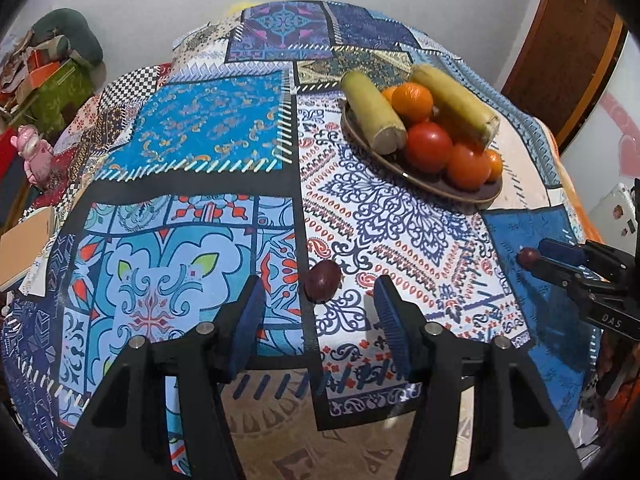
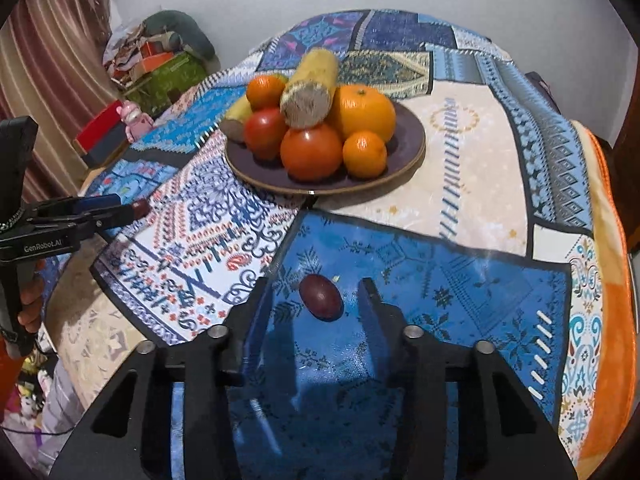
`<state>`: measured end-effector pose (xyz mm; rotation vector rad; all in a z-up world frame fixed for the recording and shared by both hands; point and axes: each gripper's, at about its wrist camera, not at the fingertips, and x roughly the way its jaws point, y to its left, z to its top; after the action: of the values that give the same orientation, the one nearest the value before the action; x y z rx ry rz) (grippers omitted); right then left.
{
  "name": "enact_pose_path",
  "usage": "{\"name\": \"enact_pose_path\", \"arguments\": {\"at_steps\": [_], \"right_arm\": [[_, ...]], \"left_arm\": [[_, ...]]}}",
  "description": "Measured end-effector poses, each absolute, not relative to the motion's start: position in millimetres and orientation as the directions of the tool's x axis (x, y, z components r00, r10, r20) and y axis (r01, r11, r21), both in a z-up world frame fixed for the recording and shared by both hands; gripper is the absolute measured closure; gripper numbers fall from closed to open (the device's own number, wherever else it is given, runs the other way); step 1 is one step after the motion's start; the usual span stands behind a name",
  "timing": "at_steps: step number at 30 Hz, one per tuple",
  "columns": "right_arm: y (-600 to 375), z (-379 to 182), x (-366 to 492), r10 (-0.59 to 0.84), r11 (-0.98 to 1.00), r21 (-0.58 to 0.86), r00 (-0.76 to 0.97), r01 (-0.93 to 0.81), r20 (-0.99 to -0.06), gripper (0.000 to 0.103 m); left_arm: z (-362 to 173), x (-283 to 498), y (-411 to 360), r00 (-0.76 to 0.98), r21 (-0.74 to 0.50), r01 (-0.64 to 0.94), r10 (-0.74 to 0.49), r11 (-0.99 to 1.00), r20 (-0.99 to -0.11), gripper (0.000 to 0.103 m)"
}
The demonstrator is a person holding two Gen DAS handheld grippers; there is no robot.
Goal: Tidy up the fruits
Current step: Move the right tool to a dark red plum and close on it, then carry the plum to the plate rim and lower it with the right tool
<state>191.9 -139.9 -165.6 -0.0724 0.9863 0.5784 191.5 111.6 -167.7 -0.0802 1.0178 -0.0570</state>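
Two dark purple plums lie on the patchwork cloth. In the left wrist view one plum [image 1: 322, 286] sits between the tips of my left gripper [image 1: 320, 294], whose blue pads stand clear of it on both sides. In the right wrist view the other plum [image 2: 321, 298] lies between the pads of my right gripper [image 2: 316, 284], with a gap on each side. Each view also shows the other gripper from the side: right gripper [image 1: 538, 257], left gripper [image 2: 130, 205]. A dark plate [image 1: 440, 191] [image 2: 320, 191] beyond holds oranges, tomatoes and two long yellow-green fruits.
The cloth-covered table [image 2: 460, 128] drops away at its right edge. A pink toy figure [image 1: 34, 156] and a tan book [image 1: 28, 244] lie at the left edge. Clutter [image 2: 156, 60] is piled by the far wall. A hand [image 2: 30, 304] holds the left gripper.
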Motion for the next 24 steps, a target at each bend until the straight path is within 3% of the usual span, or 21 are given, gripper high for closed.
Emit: {"name": "enact_pose_path", "arguments": {"at_steps": [10, 15, 24], "right_arm": [[-135.4, -169.6, 193.2, 0.421, 0.841, 0.180, 0.409, -0.510, -0.810, 0.073], [-136.6, -170.5, 195.0, 0.424, 0.843, 0.186, 0.409, -0.505, -0.808, 0.082], [-138.6, -165.3, 193.3, 0.445, 0.838, 0.202, 0.418, -0.508, -0.792, 0.083]], "left_arm": [[-177.2, 200.8, 113.6, 0.519, -0.096, 0.004, -0.084, 0.995, -0.850, 0.062], [-178.8, 204.2, 115.8, 0.520, -0.099, -0.003, -0.083, 0.995, -0.850, 0.083], [-168.5, 200.7, 111.7, 0.537, -0.104, 0.010, -0.093, 0.995, -0.838, 0.085]]}}
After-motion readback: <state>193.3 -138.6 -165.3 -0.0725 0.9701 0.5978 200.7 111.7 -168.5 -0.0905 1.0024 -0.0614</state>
